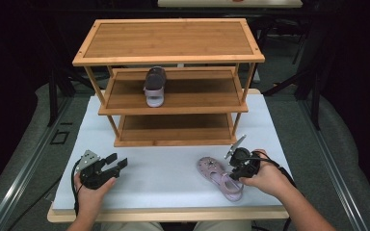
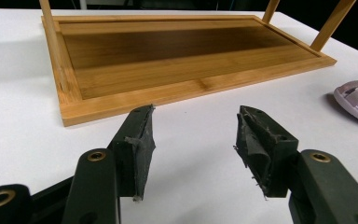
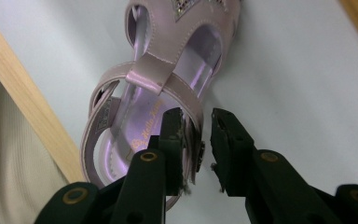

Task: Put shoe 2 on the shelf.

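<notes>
Sandal (image 3: pixel 168 88) toe cut off by top edge; heel side hidden behind right tongs (image 3: pixel 198 140).

A staged recording lab is suggested: a white-covered table (image 1: pixel 173 168) is set amid black drapes and metal stand legs (image 1: pixel 53 91) on grey flooring, with a bamboo shoe rack (image 1: pixel 168 57) placed beyond the jaws as a prop.
</notes>
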Demonstrator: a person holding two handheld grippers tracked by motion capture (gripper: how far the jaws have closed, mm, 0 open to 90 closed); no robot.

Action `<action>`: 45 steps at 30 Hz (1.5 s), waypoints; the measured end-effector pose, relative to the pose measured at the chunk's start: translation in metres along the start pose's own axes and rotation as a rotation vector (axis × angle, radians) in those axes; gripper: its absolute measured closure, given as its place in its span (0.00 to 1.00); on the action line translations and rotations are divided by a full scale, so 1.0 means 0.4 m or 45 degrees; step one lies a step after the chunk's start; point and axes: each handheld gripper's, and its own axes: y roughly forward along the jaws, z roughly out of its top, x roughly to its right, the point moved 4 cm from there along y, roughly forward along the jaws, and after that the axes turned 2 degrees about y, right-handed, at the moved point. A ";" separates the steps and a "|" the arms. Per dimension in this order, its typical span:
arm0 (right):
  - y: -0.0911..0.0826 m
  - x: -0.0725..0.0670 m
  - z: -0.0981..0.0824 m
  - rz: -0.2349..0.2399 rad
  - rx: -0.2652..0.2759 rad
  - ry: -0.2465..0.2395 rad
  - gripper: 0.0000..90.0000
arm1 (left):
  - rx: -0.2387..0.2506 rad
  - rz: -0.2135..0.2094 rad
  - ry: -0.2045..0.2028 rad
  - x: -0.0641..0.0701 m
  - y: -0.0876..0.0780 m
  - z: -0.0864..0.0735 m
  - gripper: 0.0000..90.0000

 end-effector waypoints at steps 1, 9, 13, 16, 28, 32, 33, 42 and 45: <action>0.003 0.000 0.003 -0.005 -0.031 0.004 0.82 | -0.004 -0.002 -0.002 -0.001 -0.001 0.000 0.51; 0.021 0.020 0.026 0.047 -0.195 0.092 0.85 | -0.001 0.003 -0.003 -0.004 -0.002 0.000 0.51; 0.029 0.025 0.033 0.059 -0.250 0.110 0.86 | -0.012 -0.001 -0.004 -0.004 0.000 -0.002 0.51; 0.034 0.025 0.036 0.073 -0.296 0.107 0.85 | -0.010 -0.003 -0.004 -0.003 0.002 -0.002 0.51; 0.047 0.028 0.035 0.027 -0.301 0.113 0.92 | -0.017 -0.003 -0.005 -0.005 0.001 -0.004 0.51; 0.048 0.026 0.035 0.036 -0.292 0.096 0.93 | -0.017 -0.002 -0.004 -0.005 0.000 -0.004 0.51; 0.048 0.025 0.035 0.028 -0.294 0.094 0.93 | -0.017 -0.002 -0.006 -0.005 0.000 -0.004 0.51; 0.047 0.022 0.033 -0.006 -0.281 0.073 0.93 | -0.018 0.000 -0.003 -0.006 0.000 -0.004 0.51; 0.047 0.021 0.032 0.012 -0.267 0.074 0.93 | -0.016 0.001 -0.004 -0.005 0.001 -0.005 0.51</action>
